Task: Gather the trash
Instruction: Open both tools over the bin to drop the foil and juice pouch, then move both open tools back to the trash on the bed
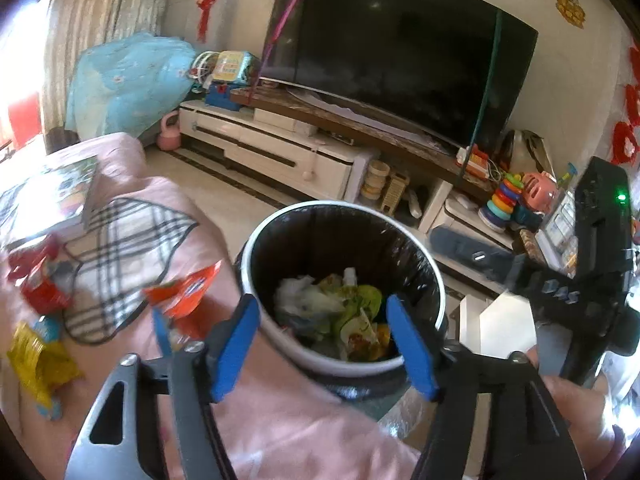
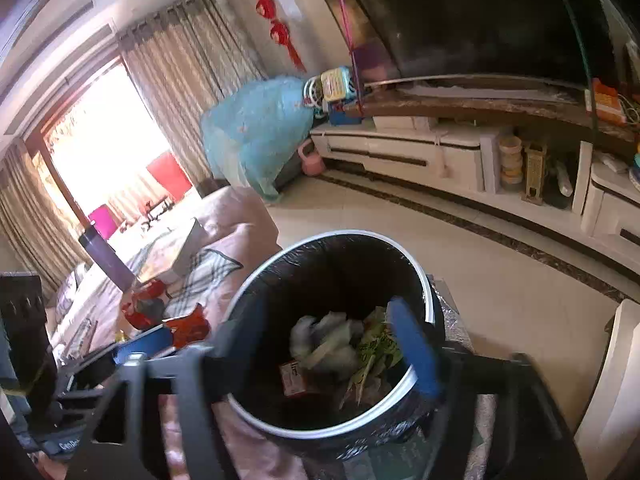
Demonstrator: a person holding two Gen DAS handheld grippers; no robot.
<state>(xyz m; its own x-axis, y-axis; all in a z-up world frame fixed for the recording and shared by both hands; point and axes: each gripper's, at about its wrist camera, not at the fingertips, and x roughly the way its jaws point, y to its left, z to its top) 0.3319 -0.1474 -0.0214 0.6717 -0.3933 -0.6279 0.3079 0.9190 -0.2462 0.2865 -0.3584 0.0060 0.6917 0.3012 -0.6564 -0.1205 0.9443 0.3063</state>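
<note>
A round white trash bin [image 1: 434,280] lined with a black bag stands beside a pink-covered sofa; it holds crumpled paper and green wrappers [image 1: 348,312]. My left gripper [image 1: 324,340] is open and empty above the bin's near rim. My right gripper [image 2: 320,344] is open and empty over the same bin [image 2: 424,276]; its left finger is blurred. On the sofa lie an orange wrapper [image 1: 184,292], a red wrapper [image 1: 40,284] and a yellow wrapper [image 1: 36,360]. The orange wrapper [image 2: 188,326] and the red one [image 2: 140,308] also show in the right wrist view.
A checked cloth [image 1: 128,252] and a book [image 1: 48,196] lie on the pink sofa [image 1: 280,420]. A TV [image 1: 400,52] stands on a white cabinet [image 1: 280,152] with toys across a tiled floor [image 2: 500,280]. The right gripper's body [image 1: 592,272] shows at right.
</note>
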